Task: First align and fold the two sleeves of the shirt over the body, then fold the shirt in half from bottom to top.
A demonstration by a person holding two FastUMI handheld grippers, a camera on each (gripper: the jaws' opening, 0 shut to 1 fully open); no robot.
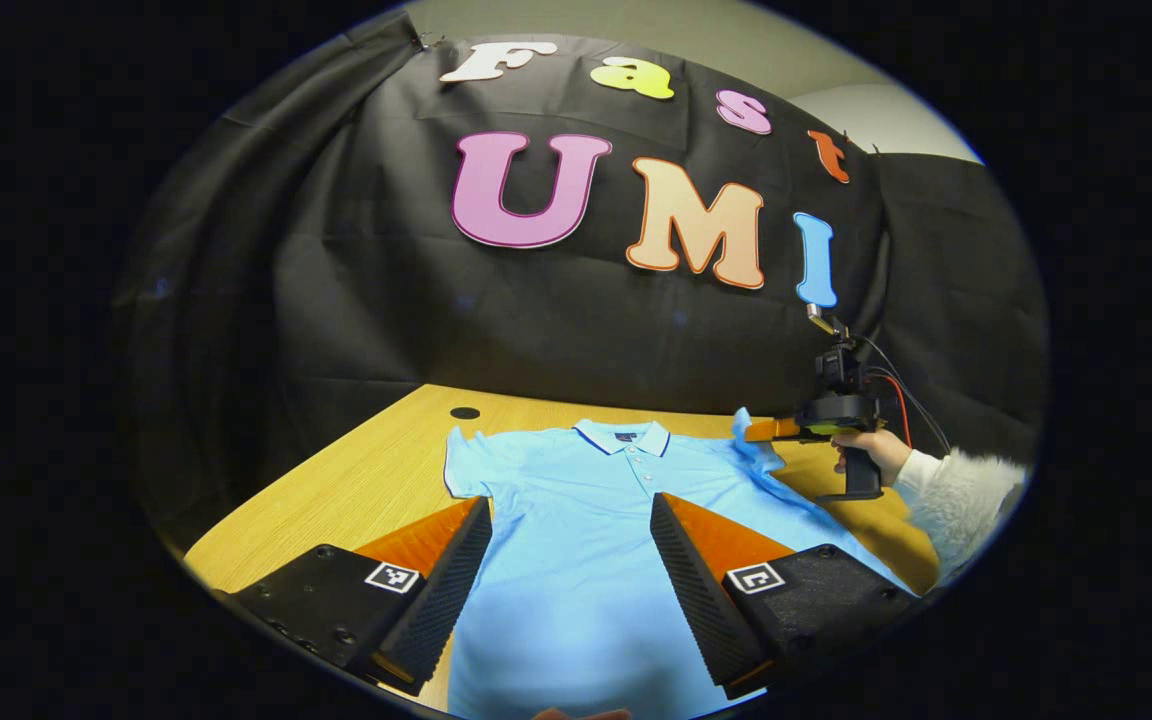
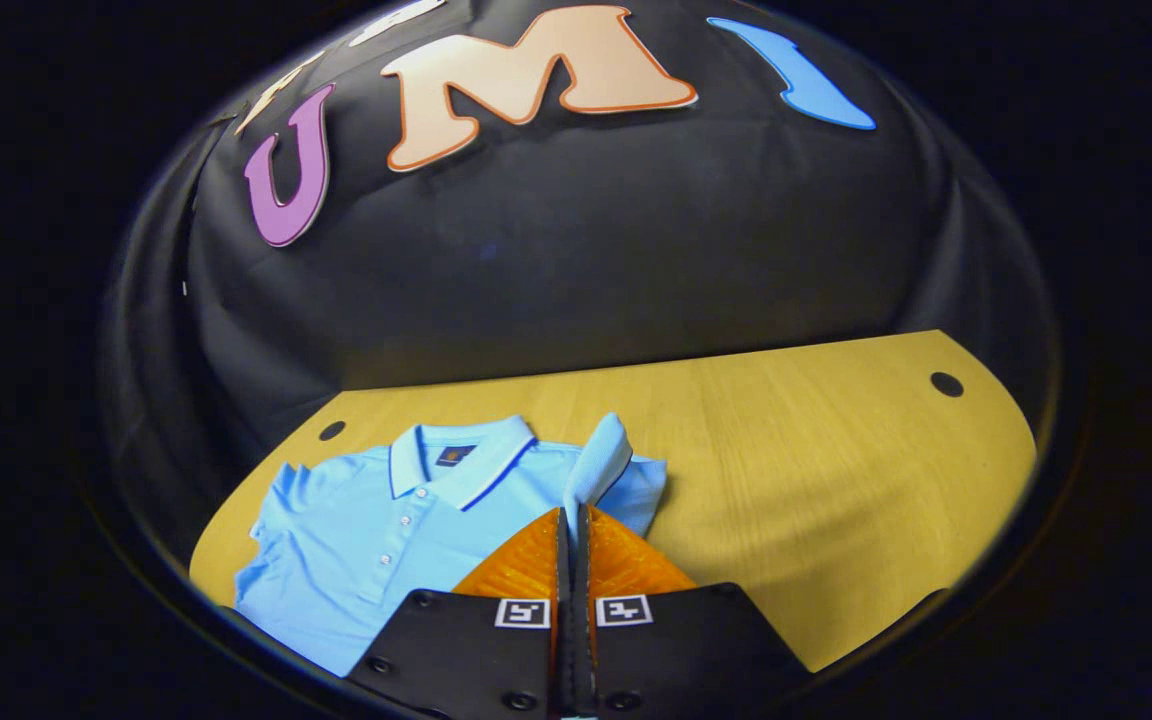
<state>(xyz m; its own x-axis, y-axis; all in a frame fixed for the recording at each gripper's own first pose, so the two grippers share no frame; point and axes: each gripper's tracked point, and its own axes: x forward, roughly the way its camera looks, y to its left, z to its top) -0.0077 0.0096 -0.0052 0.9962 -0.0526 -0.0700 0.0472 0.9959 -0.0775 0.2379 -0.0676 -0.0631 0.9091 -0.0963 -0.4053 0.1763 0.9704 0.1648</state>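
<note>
A light blue polo shirt point(image 1: 576, 520) lies face up on the wooden table point(image 1: 356, 480), collar toward the booth wall. My left gripper point(image 1: 571, 510) hovers open over the shirt's body, nothing between its fingers. Farther right, the right gripper point(image 1: 751, 430), held by a hand in a white fuzzy sleeve point(image 1: 951, 490), pinches the shirt's right sleeve point(image 1: 741, 425) and lifts its edge off the table. In the right gripper view the shirt point(image 2: 376, 530) spreads to the left, and my right gripper point(image 2: 573, 512) is shut on the raised sleeve point(image 2: 601, 460). The other sleeve point(image 1: 464, 465) lies flat.
The table point(image 2: 816, 480) stretches bare to the right in the right gripper view, with round cable holes point(image 2: 946, 384) point(image 2: 332, 430) near its back edge. Another cable hole point(image 1: 465, 412) sits behind the shirt's flat sleeve. The black cloth wall stands close behind the table.
</note>
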